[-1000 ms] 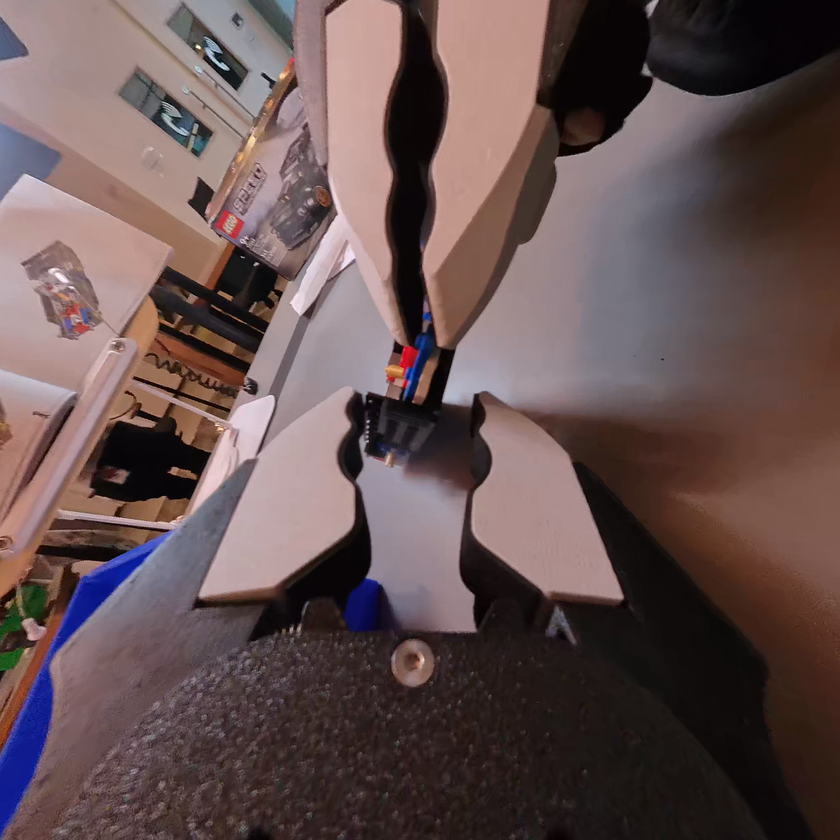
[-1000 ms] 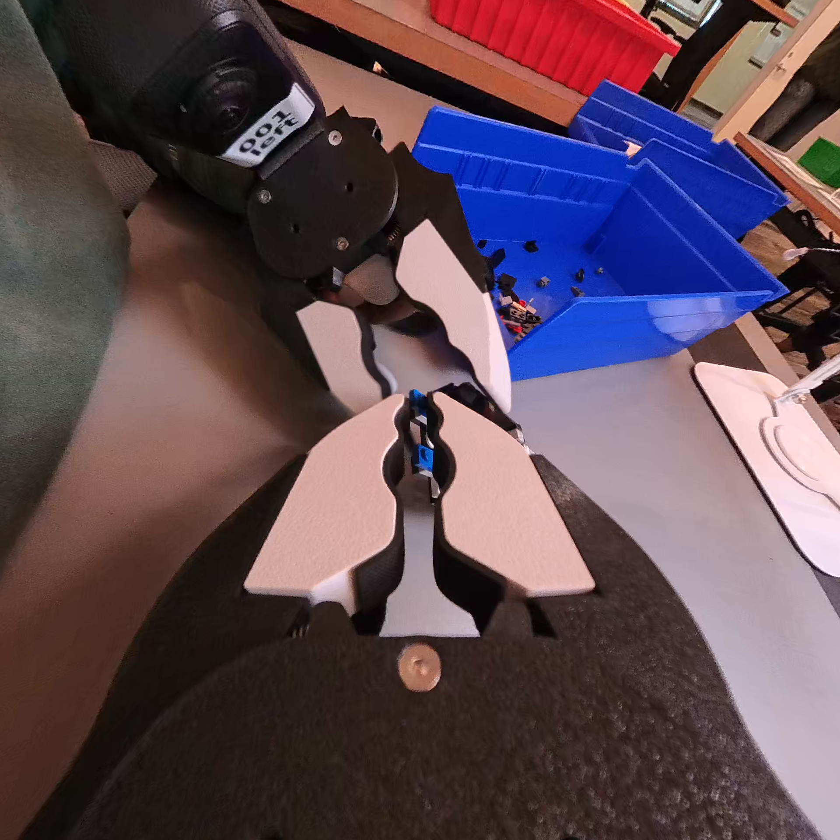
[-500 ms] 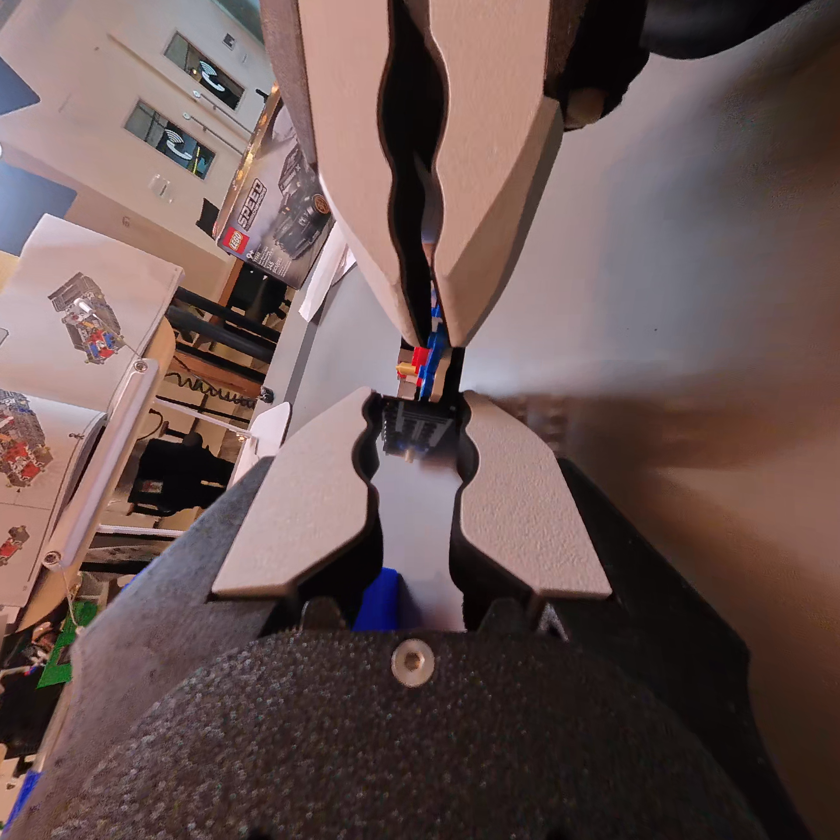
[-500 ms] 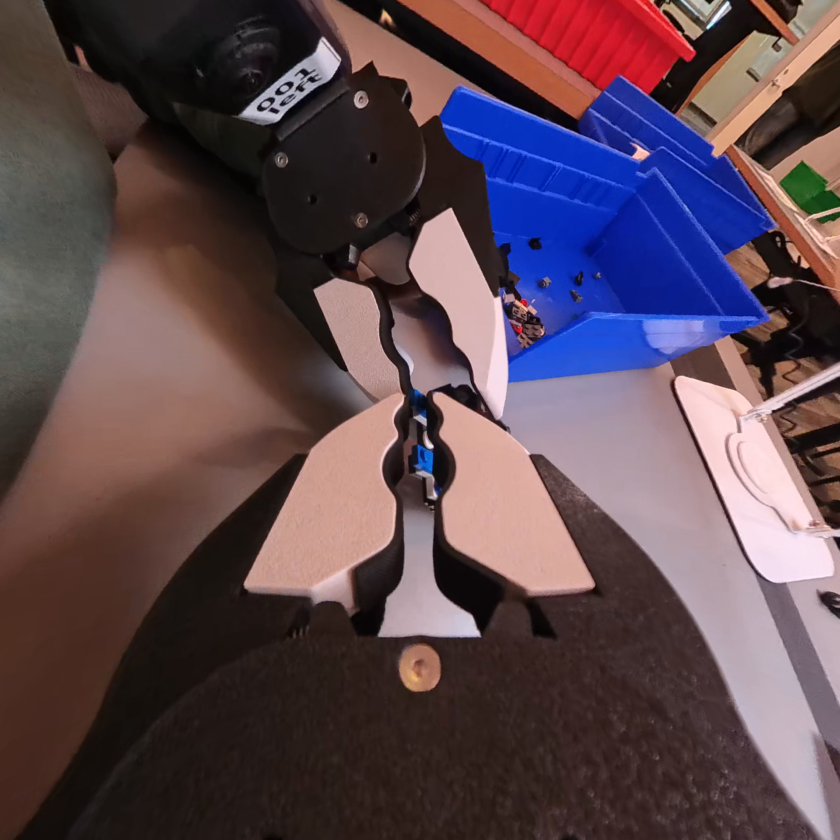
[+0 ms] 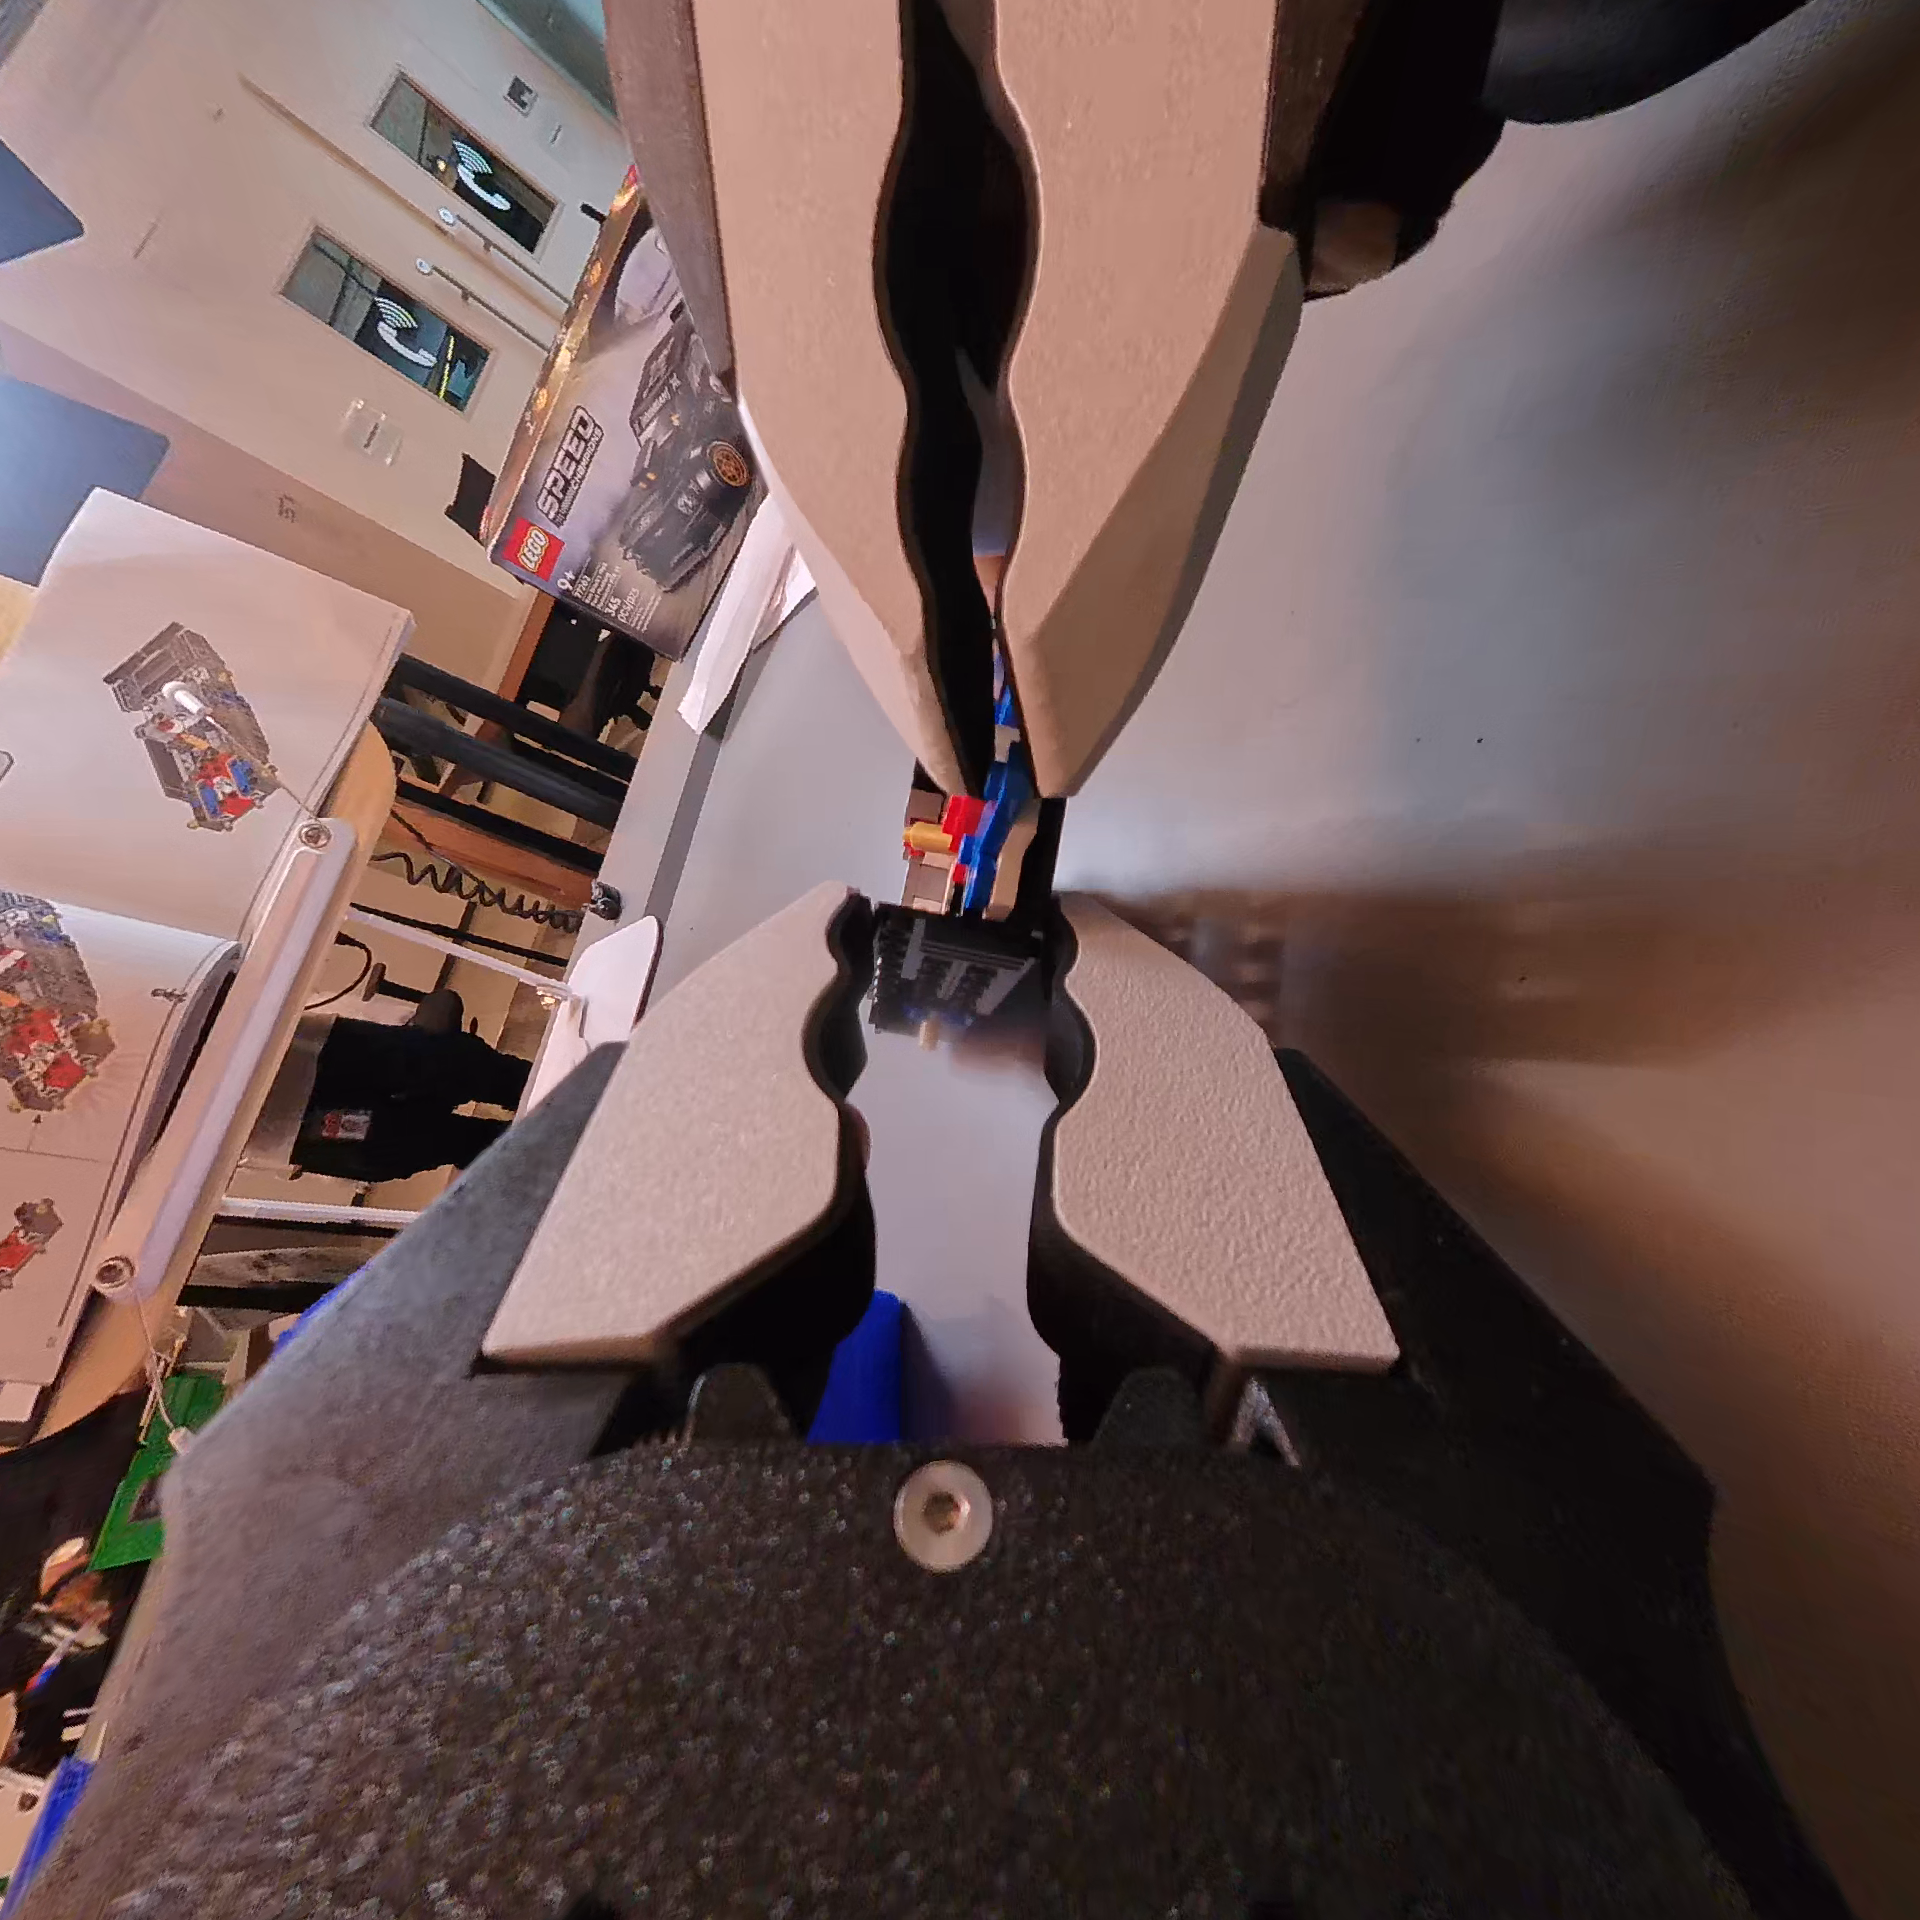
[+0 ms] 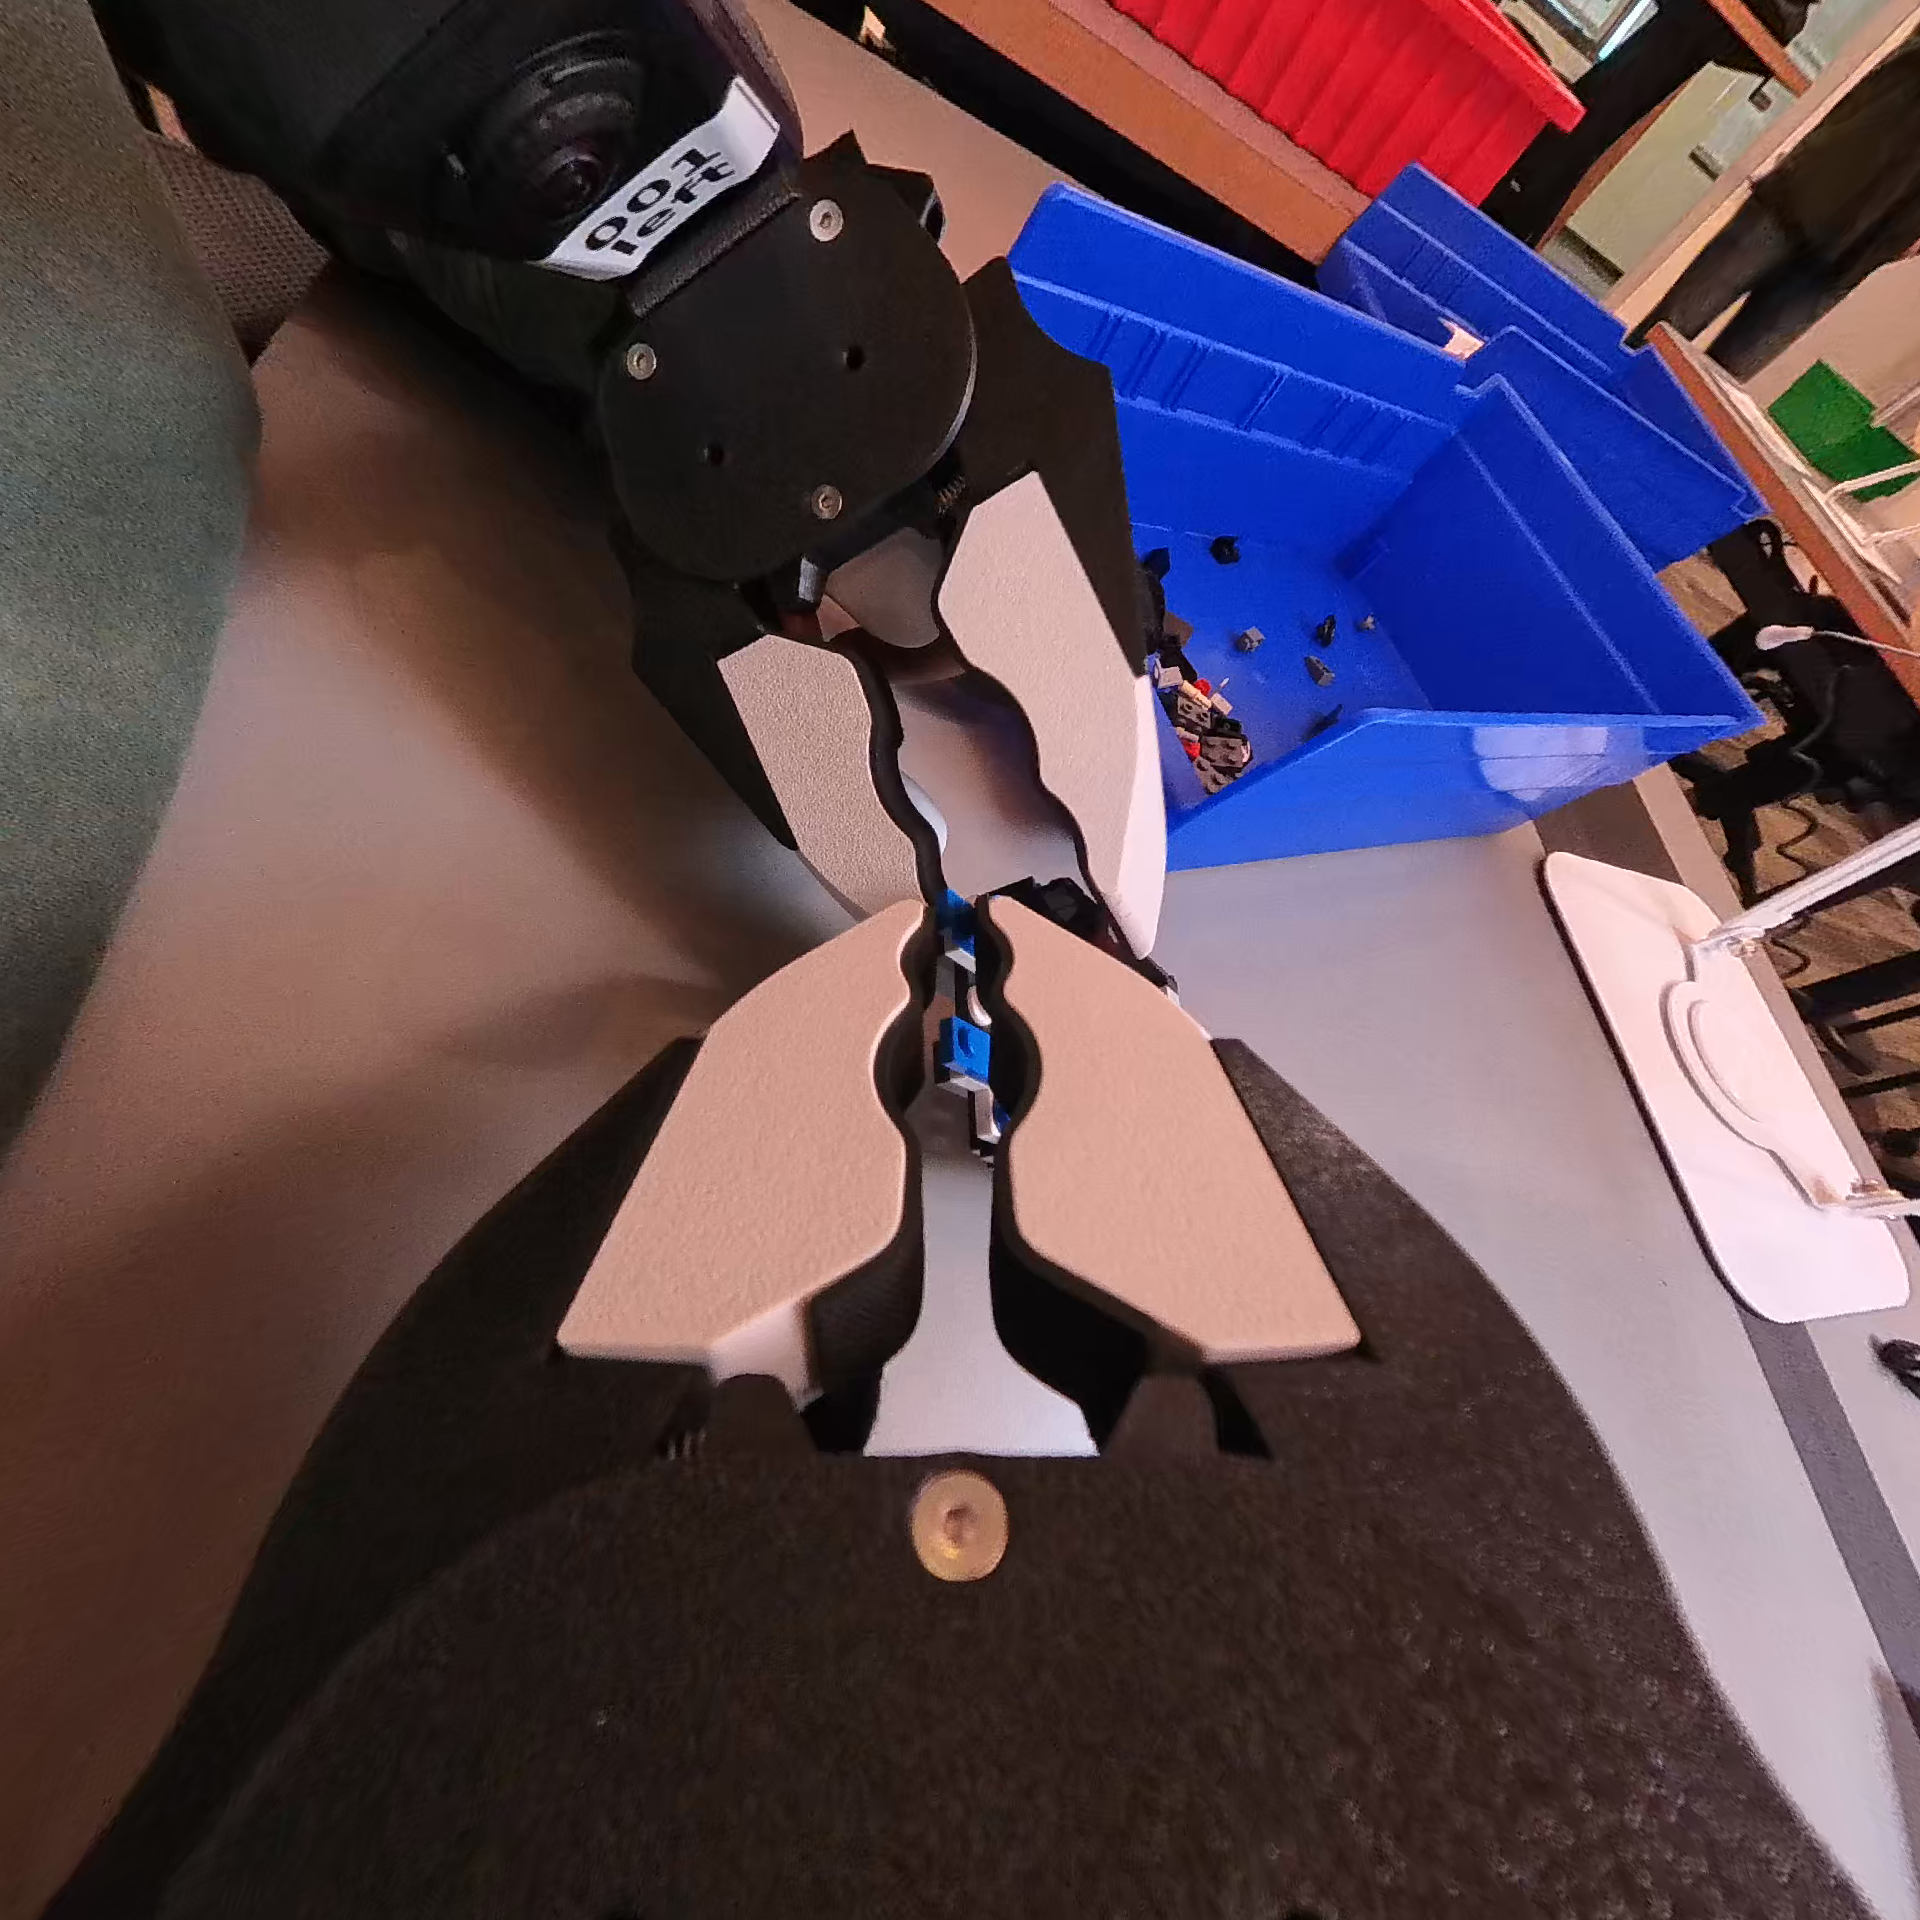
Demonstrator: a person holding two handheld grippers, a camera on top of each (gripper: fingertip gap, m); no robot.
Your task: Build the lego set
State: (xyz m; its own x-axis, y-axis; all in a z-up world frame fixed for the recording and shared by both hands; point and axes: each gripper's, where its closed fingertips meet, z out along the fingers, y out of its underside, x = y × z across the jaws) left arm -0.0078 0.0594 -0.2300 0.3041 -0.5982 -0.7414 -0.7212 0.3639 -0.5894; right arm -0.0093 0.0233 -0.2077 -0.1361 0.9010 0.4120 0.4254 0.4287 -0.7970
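Left wrist view: left gripper (image 5: 951,925) jaws have narrowed onto the black piece (image 5: 951,971); right gripper (image 5: 982,774) at 12 o'clock pinches the model (image 5: 982,831), probably ready for joining.

The lego assembly (image 6: 961,1039) shows blue, black and grey, with red and yellow bits on its far side. Both grippers wear pale grey fingers (image 6: 758,1143) on speckled black bodies. The bins (image 6: 1403,769) are bright blue, another crate (image 6: 1351,94) red, the surface (image 6: 1455,1143) light grey.
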